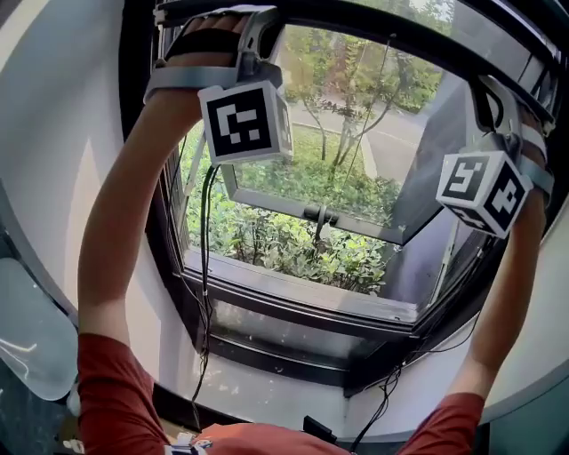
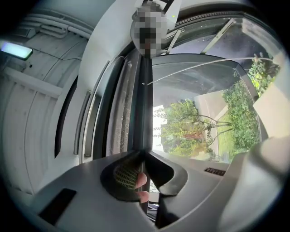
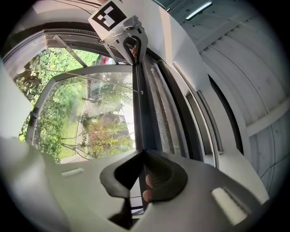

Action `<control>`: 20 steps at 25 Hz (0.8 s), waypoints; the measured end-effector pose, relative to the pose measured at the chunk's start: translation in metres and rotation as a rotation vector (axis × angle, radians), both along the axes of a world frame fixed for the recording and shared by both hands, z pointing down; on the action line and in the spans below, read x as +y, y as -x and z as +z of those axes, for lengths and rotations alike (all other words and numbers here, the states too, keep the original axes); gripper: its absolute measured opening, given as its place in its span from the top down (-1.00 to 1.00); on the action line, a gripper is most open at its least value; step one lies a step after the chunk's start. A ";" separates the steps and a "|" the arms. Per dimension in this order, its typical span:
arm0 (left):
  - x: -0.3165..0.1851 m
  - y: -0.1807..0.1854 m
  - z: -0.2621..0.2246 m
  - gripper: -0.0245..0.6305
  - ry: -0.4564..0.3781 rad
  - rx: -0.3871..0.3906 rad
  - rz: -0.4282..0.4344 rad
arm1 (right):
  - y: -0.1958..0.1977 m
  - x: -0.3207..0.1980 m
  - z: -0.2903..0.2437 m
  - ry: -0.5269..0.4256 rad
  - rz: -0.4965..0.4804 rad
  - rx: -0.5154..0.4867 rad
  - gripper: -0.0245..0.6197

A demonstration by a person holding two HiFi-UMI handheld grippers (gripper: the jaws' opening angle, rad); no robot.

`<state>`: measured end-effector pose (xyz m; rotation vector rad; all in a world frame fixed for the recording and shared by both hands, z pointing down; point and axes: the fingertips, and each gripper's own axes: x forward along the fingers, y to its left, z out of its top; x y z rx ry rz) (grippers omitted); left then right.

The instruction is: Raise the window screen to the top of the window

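Note:
The window screen's dark bottom bar runs across the top of the window opening. My left gripper is raised at the bar's left end and my right gripper at its right end. In the left gripper view the bar runs straight out from my left gripper, whose jaws are shut on it. In the right gripper view the same bar leads from my right gripper, shut on it, up to the left gripper. No mesh shows below the bar.
A glass sash is pushed open outward over shrubs and trees. The dark window sill lies below, and a black cable hangs down the left frame. White wall flanks the window. A ceiling light glows overhead.

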<state>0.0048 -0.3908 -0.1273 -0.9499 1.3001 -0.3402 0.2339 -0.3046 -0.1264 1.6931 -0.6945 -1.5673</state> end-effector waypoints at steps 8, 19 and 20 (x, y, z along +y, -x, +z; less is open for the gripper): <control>-0.002 -0.002 -0.046 0.81 -0.033 -0.002 -0.027 | 0.000 -0.001 -0.046 -0.016 0.042 0.016 0.81; 0.000 -0.002 -0.099 0.81 -0.102 0.029 -0.033 | -0.003 -0.001 -0.095 -0.057 0.117 0.057 0.81; 0.000 -0.003 -0.103 0.81 -0.105 0.031 -0.033 | -0.003 -0.002 -0.099 -0.062 0.123 0.060 0.81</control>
